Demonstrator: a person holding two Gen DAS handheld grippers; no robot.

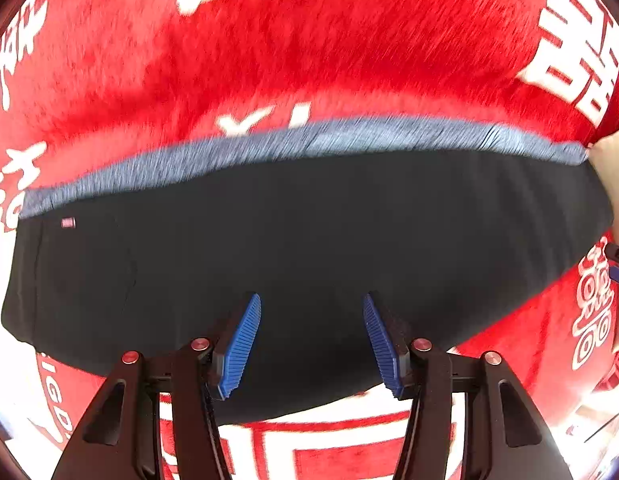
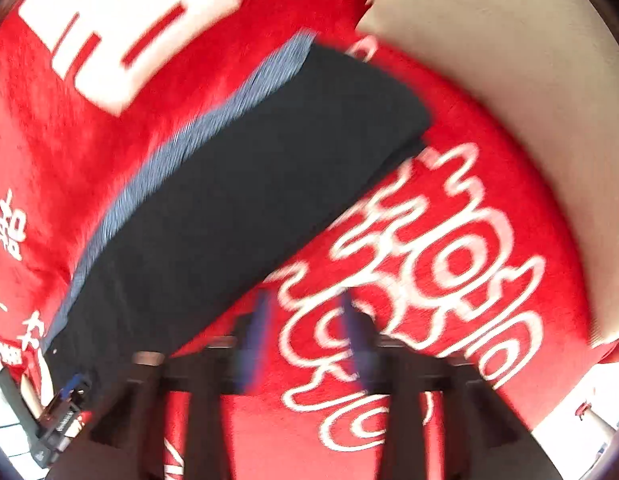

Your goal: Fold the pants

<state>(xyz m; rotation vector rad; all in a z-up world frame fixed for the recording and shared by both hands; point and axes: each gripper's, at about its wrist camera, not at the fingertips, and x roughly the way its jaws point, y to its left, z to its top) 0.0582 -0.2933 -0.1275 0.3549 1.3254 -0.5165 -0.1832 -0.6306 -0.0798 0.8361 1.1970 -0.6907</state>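
The black pants (image 1: pixel 293 240) lie folded on a red blanket, with a blue-grey waistband (image 1: pixel 269 148) along the far edge and a small pink tag (image 1: pixel 68 223) at the left. My left gripper (image 1: pixel 312 340) is open and empty, hovering over the near part of the pants. In the right wrist view the pants (image 2: pixel 237 208) run diagonally from lower left to upper right. My right gripper (image 2: pixel 305 340) is open and empty over the blanket, just right of the pants. Its view is motion-blurred.
The red blanket (image 1: pixel 269 60) with white characters covers the whole surface. A beige pillow or cushion (image 2: pixel 509 80) lies at the right. The left gripper (image 2: pixel 61 412) shows at the lower left of the right wrist view.
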